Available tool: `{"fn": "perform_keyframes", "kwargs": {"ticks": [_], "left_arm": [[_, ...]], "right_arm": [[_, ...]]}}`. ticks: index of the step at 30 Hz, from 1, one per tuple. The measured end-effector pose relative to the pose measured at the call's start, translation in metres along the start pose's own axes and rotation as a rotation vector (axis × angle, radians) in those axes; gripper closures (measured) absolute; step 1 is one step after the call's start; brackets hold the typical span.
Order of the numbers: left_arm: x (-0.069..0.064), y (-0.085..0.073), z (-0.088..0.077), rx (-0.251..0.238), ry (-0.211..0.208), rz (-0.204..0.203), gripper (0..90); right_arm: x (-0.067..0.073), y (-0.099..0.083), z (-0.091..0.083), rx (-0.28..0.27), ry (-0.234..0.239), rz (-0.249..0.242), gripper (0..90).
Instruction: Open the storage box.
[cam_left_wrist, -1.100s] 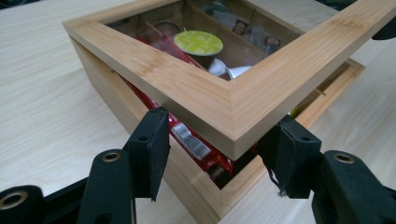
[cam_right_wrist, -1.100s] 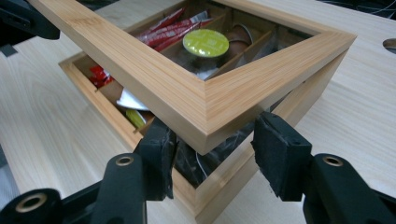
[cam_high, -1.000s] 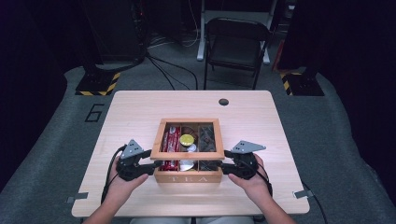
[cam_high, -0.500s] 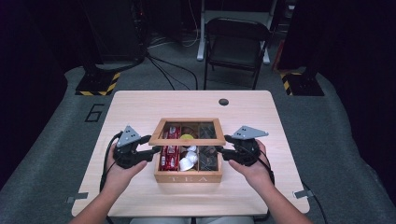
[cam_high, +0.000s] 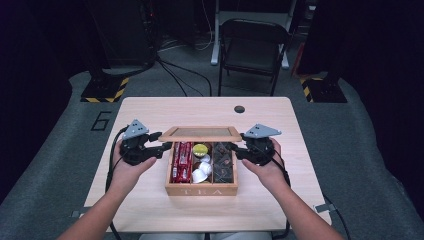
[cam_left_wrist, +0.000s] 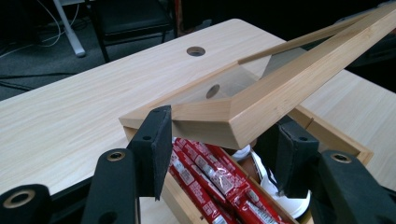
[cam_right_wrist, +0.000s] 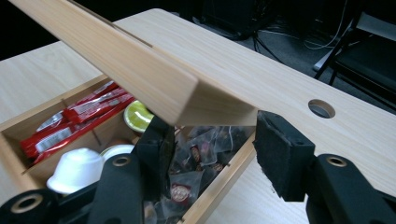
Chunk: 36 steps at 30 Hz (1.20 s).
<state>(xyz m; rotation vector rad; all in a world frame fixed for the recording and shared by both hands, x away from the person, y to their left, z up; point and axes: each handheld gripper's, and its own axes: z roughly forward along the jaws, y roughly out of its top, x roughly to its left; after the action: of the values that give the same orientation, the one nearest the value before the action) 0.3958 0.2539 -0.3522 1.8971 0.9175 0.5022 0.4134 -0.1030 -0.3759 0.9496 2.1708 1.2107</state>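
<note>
A: High view, lid (cam_high: 201, 133) of the tea box (cam_high: 202, 189): long axis runs left to right across the table (cam_high: 150, 107), front edge tipped up, back edge low along the box's far wall. It hangs over the open box at mid-table.

B: And your grippers?

A: My left gripper (cam_high: 161, 147) has the lid's left front corner between its jaws; in the left gripper view the corner (cam_left_wrist: 219, 116) sits between the pads (cam_left_wrist: 159, 140), jaws part-way apart and just closed a little. My right gripper (cam_high: 235, 150) takes the right front corner (cam_right_wrist: 187, 100), jaws likewise part-way apart. Pads look to bear on the wood on both sides.

B: Change since a second ago?

A: Lid then lay flat on the box. Both hands have risen, and the red packets (cam_high: 182, 161) and white capsules (cam_high: 202, 173) now show uncovered.
</note>
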Motion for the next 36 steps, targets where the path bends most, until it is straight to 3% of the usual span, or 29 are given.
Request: {"fn": "perform_keyframes", "kwargs": {"ticks": [9, 22, 29, 36], "left_arm": [[0.004, 0.009, 0.002, -0.021, 0.006, -0.018, 46.4], [0.009, 0.012, 0.004, -0.041, 0.011, -0.034, 50.0], [0.015, -0.001, 0.022, 0.011, 0.029, -0.021, 48.7], [0.022, -0.003, 0.037, -0.024, 0.07, -0.041, 50.8]], "right_arm": [[-0.01, 0.004, 0.013, -0.03, -0.034, 0.055, 56.0], [-0.016, 0.011, 0.018, -0.043, -0.039, 0.066, 60.9], [-0.017, 0.013, 0.018, -0.04, -0.039, 0.071, 61.3], [-0.02, 0.017, 0.02, -0.044, -0.041, 0.075, 61.6]]}}
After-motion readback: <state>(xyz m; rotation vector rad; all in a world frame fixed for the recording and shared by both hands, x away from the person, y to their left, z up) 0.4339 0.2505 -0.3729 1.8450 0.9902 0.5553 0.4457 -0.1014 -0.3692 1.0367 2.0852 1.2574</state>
